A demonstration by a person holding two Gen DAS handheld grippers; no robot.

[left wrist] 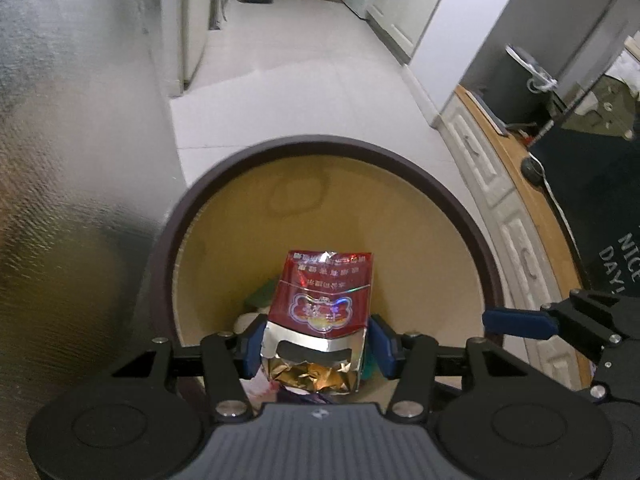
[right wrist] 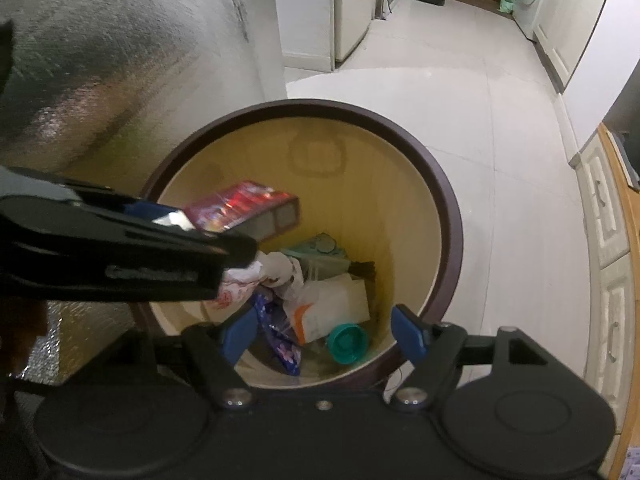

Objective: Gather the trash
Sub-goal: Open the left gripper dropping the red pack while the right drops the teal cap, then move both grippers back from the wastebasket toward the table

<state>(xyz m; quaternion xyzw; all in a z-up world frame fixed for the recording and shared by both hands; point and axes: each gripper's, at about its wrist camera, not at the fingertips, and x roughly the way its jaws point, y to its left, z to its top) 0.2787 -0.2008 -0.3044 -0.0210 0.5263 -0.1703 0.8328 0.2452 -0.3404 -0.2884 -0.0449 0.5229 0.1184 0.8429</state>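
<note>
In the left wrist view, the left gripper (left wrist: 316,346) is closed on a red cigarette pack (left wrist: 320,300). Its blue pads press the pack's two sides near the torn open end, where gold foil shows. The pack hangs over the open mouth of the round bin (left wrist: 440,184), above the trash lying at the bottom. The step in hand seems to be the drop of this pack. The next move calls only for opening the jaws while the pack is inside the rim.

In the right wrist view, the right gripper (right wrist: 324,336) stands wide open over the near edge of the same bin, and nothing is between its pads. Below it lie a teal lid (right wrist: 347,344), a white carton (right wrist: 332,308) and a purple wrapper (right wrist: 280,340). The left gripper reaches in from the left with the red pack over the bin.
</note>
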